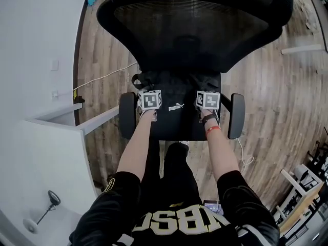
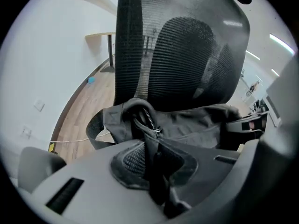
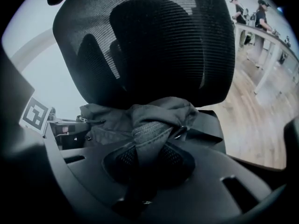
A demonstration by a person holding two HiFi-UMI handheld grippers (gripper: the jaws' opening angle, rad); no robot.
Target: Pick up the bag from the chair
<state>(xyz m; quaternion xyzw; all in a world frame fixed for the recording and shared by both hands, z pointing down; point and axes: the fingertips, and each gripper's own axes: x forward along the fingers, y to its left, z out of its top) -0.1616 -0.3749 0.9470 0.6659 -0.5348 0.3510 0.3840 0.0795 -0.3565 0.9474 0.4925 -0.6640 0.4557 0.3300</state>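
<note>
The black bag (image 1: 177, 108) is over the seat of the chair (image 1: 195, 29), close against its backrest. The left hand-held gripper (image 2: 156, 176) is clamped on a fold of fabric beside the zip, and the right hand-held gripper (image 3: 140, 167) is clamped on a bunched fold at the bag's other end. The grasp looks made; carrying the bag clear of the chair remains. Whether its underside has left the seat is hidden, and its outline is hard to make out, black on black.

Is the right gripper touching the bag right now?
Touching. The right gripper view shows the right gripper closed on a bunched fold of the bag.
</note>
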